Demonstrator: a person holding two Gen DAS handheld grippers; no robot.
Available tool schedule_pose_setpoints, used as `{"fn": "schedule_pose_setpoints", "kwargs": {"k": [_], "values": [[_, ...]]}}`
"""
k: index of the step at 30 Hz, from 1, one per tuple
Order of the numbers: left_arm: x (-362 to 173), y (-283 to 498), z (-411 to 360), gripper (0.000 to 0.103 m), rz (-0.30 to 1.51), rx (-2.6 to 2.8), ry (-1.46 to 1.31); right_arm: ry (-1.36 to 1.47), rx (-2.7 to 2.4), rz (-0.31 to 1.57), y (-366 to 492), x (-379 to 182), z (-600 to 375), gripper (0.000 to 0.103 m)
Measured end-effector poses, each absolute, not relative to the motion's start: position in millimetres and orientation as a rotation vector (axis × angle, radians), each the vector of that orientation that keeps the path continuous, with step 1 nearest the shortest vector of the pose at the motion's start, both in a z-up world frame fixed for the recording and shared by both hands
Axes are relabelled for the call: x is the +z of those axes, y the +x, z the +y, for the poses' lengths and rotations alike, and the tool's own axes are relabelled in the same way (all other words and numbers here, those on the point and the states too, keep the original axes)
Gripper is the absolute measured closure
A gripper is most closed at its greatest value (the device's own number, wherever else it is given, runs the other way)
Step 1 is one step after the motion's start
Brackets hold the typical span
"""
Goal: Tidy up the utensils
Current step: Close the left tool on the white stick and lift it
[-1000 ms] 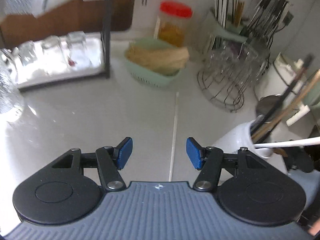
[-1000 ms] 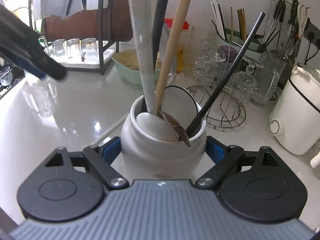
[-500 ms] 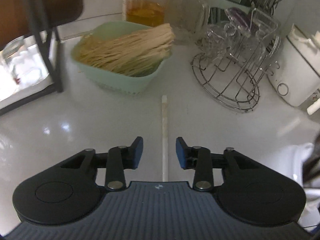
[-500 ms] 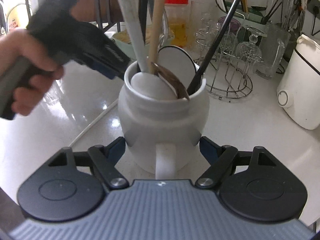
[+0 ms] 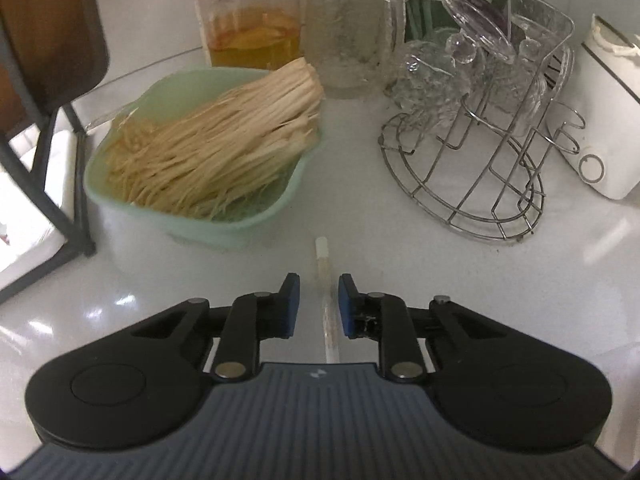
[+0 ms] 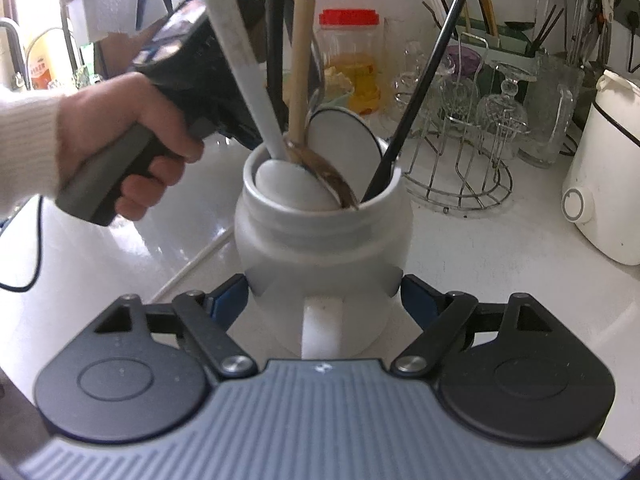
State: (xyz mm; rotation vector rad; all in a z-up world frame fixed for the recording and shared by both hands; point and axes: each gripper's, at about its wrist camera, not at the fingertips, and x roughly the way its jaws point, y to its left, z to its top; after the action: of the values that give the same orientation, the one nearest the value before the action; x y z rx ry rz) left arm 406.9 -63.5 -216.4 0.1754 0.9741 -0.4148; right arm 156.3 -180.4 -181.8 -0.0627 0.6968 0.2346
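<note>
A thin white stick (image 5: 325, 264) lies on the white counter, pointing away from me. My left gripper (image 5: 319, 294) is low over its near end with the stick between the blue pads (image 5: 290, 304). The jaws are closing, and a gap still shows on both sides. My right gripper (image 6: 324, 298) is shut on a white ceramic jar (image 6: 320, 236), its pads pressed against the belly. In the jar stand a white spatula handle (image 6: 236, 60), a wooden handle (image 6: 300, 60), a black handle (image 6: 424, 80) and a brown spoon (image 6: 324, 168). A hand (image 6: 120, 148) holds the left gripper beyond the jar.
A pale green basket (image 5: 120, 204) of dry straw-like strands sits just past the stick. To its right is a wire rack (image 5: 480, 192) of glassware, with a white appliance (image 5: 608, 140) beyond. A red-lidded jar (image 5: 248, 32) and a glass jug (image 5: 348, 40) stand behind. A black rack leg (image 5: 68, 184) is at left.
My left gripper has moved forward and down along the stick toward the green basket, and its jaws have narrowed around it. The right gripper has tightened on the jar and stayed in place.
</note>
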Motion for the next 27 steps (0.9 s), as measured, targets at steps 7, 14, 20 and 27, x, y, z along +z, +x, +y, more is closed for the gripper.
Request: {"fn": "schedule_pose_setpoints", "kwargs": {"k": [7, 14, 20, 27], "values": [[-218, 416, -77, 0.083, 0.973, -0.397, 0.211, -0.062, 0.226, 0.659, 155, -177, -180, 0.013], [-216, 414, -82, 0.095, 0.97, -0.382, 0.24, -0.062, 0.225, 0.616, 161, -170, -181, 0.008], [-214, 407, -79, 0.096, 0.963, -0.371, 0.231, -0.072, 0.251, 0.63, 165, -174, -180, 0.007], [-176, 386, -59, 0.096, 0.909, -0.361, 0.165, -0.074, 0.254, 0.644, 165, -173, -177, 0.009]]}}
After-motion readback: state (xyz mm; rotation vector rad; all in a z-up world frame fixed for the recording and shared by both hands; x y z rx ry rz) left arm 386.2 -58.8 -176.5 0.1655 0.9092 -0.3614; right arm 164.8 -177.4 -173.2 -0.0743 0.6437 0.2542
